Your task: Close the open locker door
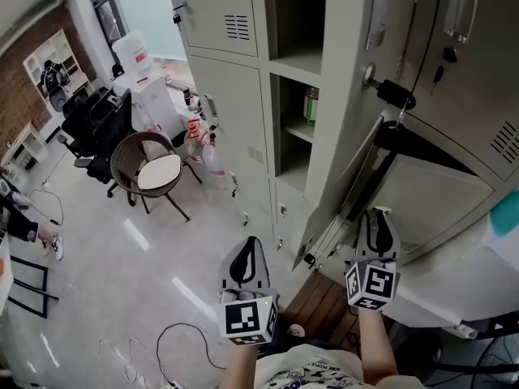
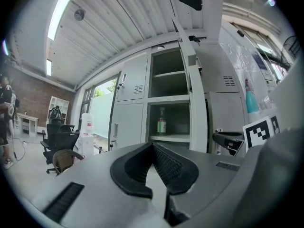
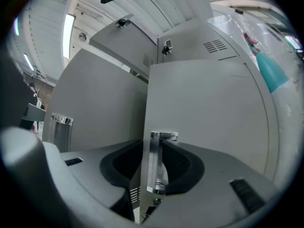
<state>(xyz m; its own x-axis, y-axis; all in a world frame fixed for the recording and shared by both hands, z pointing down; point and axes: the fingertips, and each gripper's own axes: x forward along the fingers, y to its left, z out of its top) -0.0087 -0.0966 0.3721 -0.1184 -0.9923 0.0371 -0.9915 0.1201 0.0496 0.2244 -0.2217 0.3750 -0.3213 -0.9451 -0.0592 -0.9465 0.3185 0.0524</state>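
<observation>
Plain grey metal locker door (image 1: 345, 201), upright and hanging open, swung partway out from the right edge of its compartment in the lockers (image 1: 227, 79). A chrome handle (image 3: 158, 163) stands by its free edge.

An office — steel lockers (image 1: 223, 23), swivel chairs (image 1: 89, 128), a water dispenser (image 1: 150, 96).
</observation>
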